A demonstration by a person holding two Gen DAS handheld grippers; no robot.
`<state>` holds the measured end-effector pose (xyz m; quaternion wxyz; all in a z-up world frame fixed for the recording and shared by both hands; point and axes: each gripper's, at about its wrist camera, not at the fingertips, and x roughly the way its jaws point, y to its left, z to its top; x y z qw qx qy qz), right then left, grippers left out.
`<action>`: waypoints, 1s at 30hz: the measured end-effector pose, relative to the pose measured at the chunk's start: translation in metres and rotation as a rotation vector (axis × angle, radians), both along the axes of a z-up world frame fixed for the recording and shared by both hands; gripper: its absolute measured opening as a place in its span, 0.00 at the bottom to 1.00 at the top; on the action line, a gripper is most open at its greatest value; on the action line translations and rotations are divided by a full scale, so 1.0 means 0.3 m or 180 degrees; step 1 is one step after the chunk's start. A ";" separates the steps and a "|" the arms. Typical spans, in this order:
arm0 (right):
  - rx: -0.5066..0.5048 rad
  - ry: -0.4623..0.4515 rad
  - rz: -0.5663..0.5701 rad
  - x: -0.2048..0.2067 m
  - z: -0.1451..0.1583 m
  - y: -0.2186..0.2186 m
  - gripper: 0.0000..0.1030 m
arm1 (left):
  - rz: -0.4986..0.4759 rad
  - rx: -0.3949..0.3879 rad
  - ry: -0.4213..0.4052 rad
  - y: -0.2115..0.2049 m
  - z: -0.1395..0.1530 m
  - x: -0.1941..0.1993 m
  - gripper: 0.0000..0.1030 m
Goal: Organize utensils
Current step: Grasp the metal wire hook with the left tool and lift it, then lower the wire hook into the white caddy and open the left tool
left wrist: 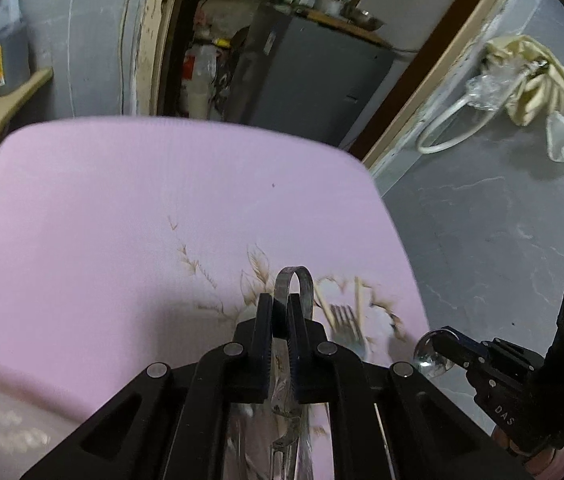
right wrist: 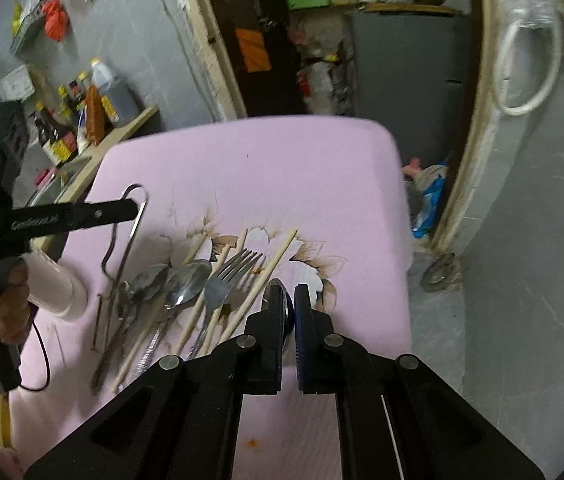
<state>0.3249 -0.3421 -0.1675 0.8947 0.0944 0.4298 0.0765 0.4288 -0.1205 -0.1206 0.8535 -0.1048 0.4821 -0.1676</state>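
My left gripper [left wrist: 281, 300] is shut on metal tongs [left wrist: 293, 280], gripping near their looped end, above the pink cloth-covered table [left wrist: 122, 220]. The tongs also show in the right wrist view [right wrist: 122, 236], held by the left gripper [right wrist: 134, 210]. My right gripper [right wrist: 288, 300] is shut on a metal spoon [right wrist: 282, 304], whose bowl shows between the fingers; the spoon's bowl also shows in the left wrist view [left wrist: 432, 354]. On the cloth lie spoons [right wrist: 188, 284], a fork [right wrist: 226, 280] and several wooden chopsticks [right wrist: 266, 276] in a loose pile.
A shelf with sauce bottles [right wrist: 82, 112] stands beyond the table's left edge. A doorway with a grey cabinet [right wrist: 406, 76] lies behind. The grey floor [right wrist: 522, 280] drops off at the table's right edge. A small stain [right wrist: 252, 443] marks the cloth near me.
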 end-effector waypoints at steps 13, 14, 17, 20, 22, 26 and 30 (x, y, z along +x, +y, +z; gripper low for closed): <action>-0.0226 -0.0587 -0.0252 -0.147 0.316 0.147 0.05 | -0.0099 -0.0195 -0.0519 0.183 0.292 -0.198 0.07; -0.0242 -0.0659 -0.0238 -0.147 0.350 0.175 0.05 | -0.0088 -0.0202 -0.0565 0.209 0.313 -0.209 0.07; -0.0270 -0.0869 -0.0197 -0.138 0.440 0.263 0.05 | 0.0004 -0.0270 -0.0706 0.302 0.395 -0.229 0.07; -0.0292 -0.1101 -0.0157 -0.119 0.525 0.373 0.05 | 0.0206 -0.0289 -0.0892 0.431 0.468 -0.249 0.07; -0.0320 -0.1245 -0.0129 -0.110 0.571 0.455 0.05 | 0.0353 -0.0265 -0.1004 0.508 0.503 -0.265 0.07; -0.0489 -0.1501 -0.0075 -0.092 0.642 0.631 0.05 | 0.0704 -0.0193 -0.1204 0.688 0.530 -0.283 0.07; -0.0813 -0.1674 0.0000 -0.084 0.668 0.815 0.05 | 0.1055 -0.0153 -0.1373 0.852 0.501 -0.279 0.07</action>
